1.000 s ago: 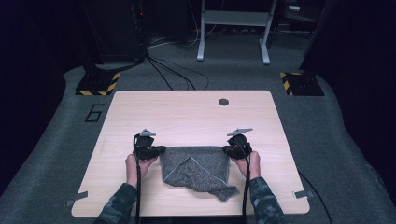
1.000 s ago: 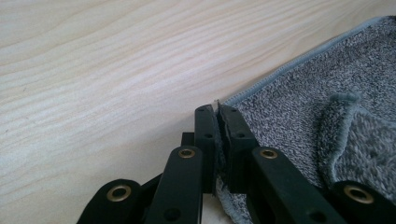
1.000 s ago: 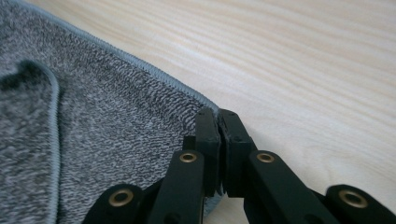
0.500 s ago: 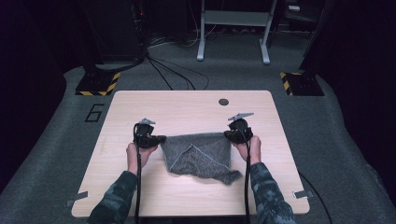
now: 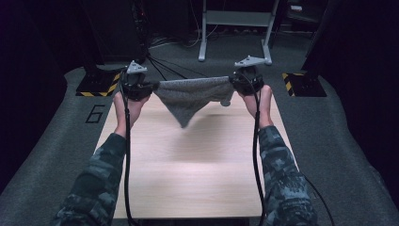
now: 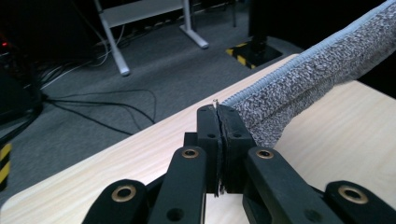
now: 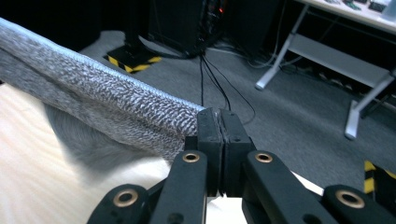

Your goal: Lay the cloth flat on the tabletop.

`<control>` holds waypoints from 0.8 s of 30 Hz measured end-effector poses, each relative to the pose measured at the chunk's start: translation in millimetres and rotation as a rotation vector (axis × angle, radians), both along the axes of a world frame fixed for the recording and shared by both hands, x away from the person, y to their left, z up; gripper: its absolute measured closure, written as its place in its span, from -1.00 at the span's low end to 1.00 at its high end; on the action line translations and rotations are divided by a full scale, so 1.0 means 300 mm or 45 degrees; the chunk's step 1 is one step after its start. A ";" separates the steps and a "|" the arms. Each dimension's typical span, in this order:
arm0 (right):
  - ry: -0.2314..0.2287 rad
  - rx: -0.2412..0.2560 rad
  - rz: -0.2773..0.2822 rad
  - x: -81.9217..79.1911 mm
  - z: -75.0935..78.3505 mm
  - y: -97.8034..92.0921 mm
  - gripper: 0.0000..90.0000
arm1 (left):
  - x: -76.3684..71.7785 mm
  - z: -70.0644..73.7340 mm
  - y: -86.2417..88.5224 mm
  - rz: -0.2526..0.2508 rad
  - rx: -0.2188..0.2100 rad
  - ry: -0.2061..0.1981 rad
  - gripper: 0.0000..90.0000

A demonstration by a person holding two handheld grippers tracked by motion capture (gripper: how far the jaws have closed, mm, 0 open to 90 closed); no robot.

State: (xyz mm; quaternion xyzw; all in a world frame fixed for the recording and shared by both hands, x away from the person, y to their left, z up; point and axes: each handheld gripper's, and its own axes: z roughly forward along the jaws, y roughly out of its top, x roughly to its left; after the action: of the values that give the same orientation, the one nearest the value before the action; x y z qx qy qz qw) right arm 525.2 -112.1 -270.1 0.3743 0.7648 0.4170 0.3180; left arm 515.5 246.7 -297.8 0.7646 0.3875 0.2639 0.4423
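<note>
Pale wood table [image 5: 197,160] on grey carpet [image 5: 348,141]; each hand-held gripper [image 5: 147,89] [image 5: 235,81] clamps the grey cloth [image 5: 190,96] aloft.

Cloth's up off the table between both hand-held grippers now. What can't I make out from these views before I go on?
- Cloth lower tip: motion-blurred in the high view.
- Clamped cloth corners: hidden between the shut jaws of the left hand-held gripper and the right hand-held gripper.
- Cloth's far end: cut off by the frame edge in each gripper view.
- Table far edge: hidden behind the cloth and hands in the high view.
</note>
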 end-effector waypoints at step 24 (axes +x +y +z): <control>0.376 0.026 0.125 -0.389 -0.594 -0.069 0.94 | -0.341 -0.550 -0.017 -0.187 -0.101 0.389 0.90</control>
State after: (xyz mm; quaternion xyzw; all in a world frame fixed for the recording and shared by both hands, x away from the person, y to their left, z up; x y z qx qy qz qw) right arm 408.6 -132.8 -448.4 0.3970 0.8164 0.3801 0.1773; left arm 413.2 241.7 -462.8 0.8039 0.4035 0.0963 0.4262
